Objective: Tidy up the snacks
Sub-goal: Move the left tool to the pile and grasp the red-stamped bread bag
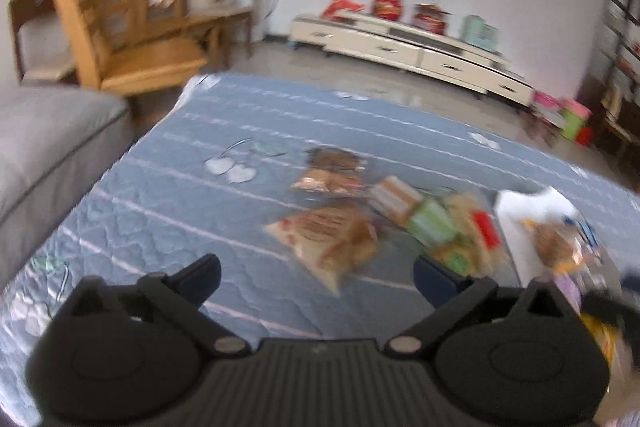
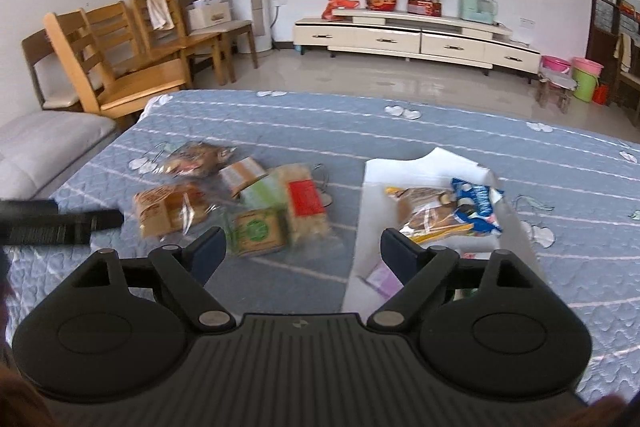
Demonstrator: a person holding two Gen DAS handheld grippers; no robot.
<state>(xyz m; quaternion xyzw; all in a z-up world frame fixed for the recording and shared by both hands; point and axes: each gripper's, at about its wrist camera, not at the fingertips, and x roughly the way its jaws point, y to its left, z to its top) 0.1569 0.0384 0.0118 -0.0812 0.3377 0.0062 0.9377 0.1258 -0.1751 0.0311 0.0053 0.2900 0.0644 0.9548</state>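
I judge the task as partly done. On the blue quilted cover [image 2: 400,131] stands a white shallow box [image 2: 372,187], and inside it I see already a few snacks: a blue shiny packet [image 2: 478,203] and a clear wrapped brown pastry [image 2: 424,207]. A pale purple packet [image 2: 380,277] lies at the near edge of the box; I cannot tell if it is inside.

To the left of the box, apart from it, a loose pile of snacks [image 2: 248,203] waits on the cover: a clear bag of brown bread [image 2: 168,207], a long packet with a red label [image 2: 306,203], a green-labelled packet [image 2: 258,233] and some others behind. These are what is left, I think about six pieces.

My right gripper [image 2: 302,251] is spread wide and holds nothing; it hovers between the pile and the box. My left gripper [image 1: 316,279] is also spread and empty, over the cover near the bread bag [image 1: 332,239]. The left view is blurred, so small details there I cannot read.
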